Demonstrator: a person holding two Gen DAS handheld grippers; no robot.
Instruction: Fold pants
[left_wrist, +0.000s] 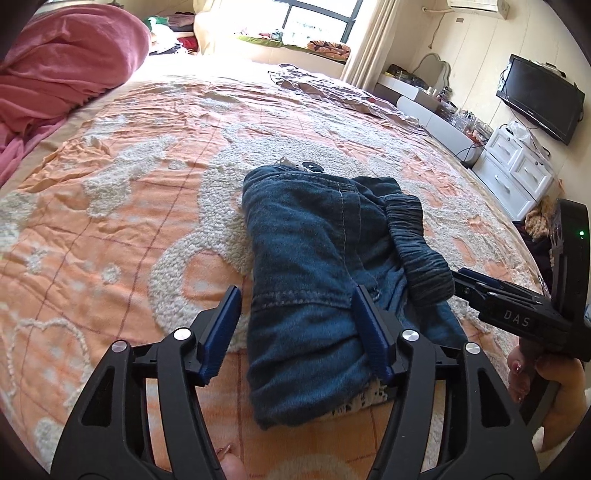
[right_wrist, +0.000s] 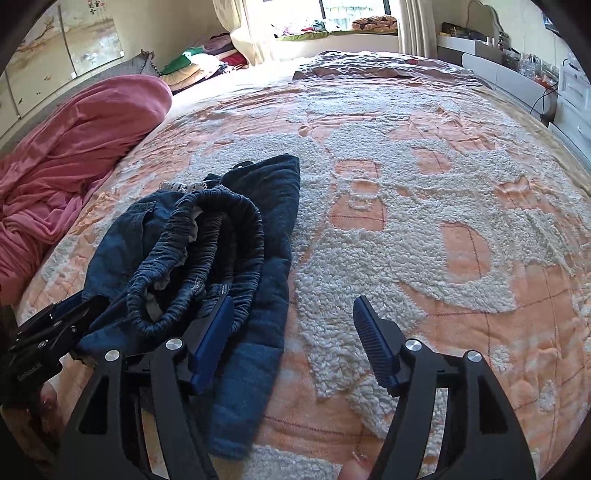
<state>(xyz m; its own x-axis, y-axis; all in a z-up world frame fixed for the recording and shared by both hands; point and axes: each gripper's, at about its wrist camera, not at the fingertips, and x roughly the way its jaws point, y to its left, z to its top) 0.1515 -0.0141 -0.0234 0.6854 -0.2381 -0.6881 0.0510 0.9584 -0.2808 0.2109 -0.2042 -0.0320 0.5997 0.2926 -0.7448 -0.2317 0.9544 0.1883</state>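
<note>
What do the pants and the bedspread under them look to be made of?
Pants: soft dark blue denim, going by the woven texture and pale topstitching; the waistband looks like gathered elastic. Bedspread: peach cloth, likely cotton, matte and creased, with raised cream tufted loops forming a pattern.

"DAS" on right hand-held gripper (left_wrist: 466, 284)
</note>
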